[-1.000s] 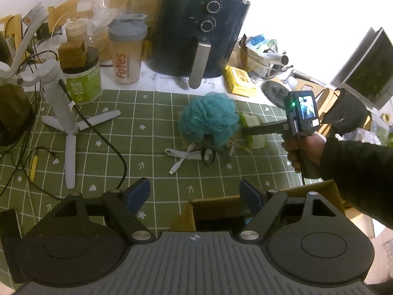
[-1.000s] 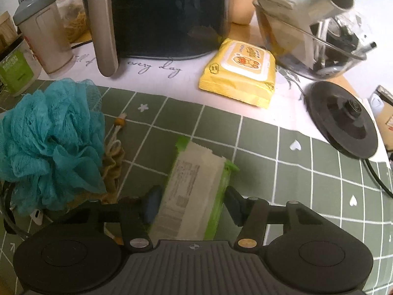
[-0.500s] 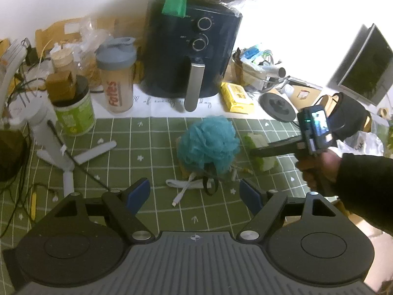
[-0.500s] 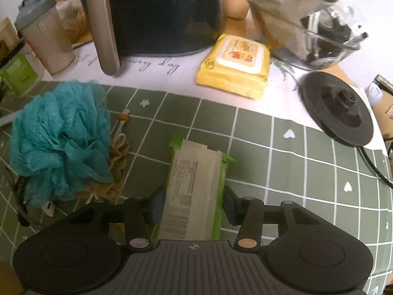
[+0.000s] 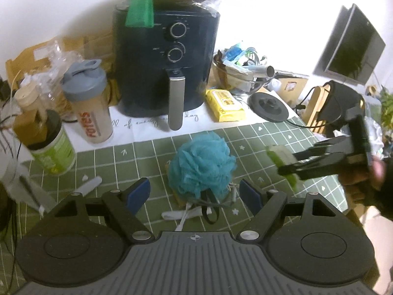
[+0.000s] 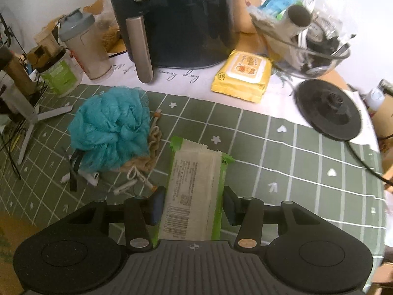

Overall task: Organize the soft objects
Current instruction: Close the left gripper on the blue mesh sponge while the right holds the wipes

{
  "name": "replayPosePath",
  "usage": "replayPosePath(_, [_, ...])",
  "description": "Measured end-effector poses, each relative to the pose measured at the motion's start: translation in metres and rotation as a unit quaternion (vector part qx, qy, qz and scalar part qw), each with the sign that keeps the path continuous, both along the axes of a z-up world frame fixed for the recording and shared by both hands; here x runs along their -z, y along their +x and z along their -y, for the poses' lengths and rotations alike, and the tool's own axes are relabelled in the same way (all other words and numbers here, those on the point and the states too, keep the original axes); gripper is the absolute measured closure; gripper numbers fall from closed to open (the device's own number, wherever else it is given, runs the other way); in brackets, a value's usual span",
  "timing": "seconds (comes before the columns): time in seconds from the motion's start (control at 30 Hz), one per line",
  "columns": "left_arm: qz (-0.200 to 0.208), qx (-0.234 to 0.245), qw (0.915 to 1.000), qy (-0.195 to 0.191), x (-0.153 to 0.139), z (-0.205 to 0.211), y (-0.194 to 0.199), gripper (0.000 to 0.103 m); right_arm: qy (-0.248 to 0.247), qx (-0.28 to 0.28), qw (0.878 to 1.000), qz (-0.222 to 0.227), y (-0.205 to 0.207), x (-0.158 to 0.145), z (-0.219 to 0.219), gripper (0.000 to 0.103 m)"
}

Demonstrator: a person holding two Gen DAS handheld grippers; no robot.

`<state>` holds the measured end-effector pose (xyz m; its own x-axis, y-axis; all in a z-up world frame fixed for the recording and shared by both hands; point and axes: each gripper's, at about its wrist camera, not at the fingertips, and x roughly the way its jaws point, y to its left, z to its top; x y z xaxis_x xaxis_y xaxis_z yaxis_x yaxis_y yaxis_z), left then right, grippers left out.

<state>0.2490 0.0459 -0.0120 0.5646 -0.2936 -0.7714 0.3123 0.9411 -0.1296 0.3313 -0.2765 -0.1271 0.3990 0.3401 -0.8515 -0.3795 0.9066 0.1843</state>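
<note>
The right gripper (image 6: 192, 205) pinches a green-and-white pack of wipes (image 6: 195, 191) across its width, both pads pressed against the pack's long sides, barcode end toward the camera; from the left wrist view the same pack (image 5: 282, 163) sits clamped in the tongs, lifted above the green checked mat (image 5: 127, 162) at the right side of the table. The left gripper (image 5: 195, 193) hangs with its blue-padded fingers spread wide and nothing between them, pointed at the teal bath pouf (image 5: 201, 168), which rests on the mat near its middle. The pouf (image 6: 111, 129) lies on top of a tan drawstring pouch (image 6: 147, 159), with white cables (image 6: 127, 184) and a black strap tangled just in front of it. Behind the mat, on a white cloth, stands a dark air fryer (image 5: 165, 61) with a grey handle; a yellow pack of wipes (image 6: 242, 75) lies flat just beside it, a grey-lidded shaker bottle (image 5: 89, 103) stands on its other side, and a round black kettle base (image 6: 328, 109) sits near the yellow pack
</note>
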Motion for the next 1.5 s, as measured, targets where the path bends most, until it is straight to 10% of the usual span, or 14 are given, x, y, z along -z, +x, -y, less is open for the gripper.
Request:
replayPosePath(1.07, [-0.132, 0.018, 0.9887, -0.068, 0.132, 0.037, 0.127, 0.024, 0.046, 0.127, 0.989, 0.052, -0.114, -0.064, 0.057, 0.051])
replayPosePath(1.5, [-0.134, 0.011, 0.9875, -0.083, 0.127, 0.035, 0.129, 0.061, 0.035, 0.127, 0.99, 0.056, -0.129, -0.067, 0.06, 0.051])
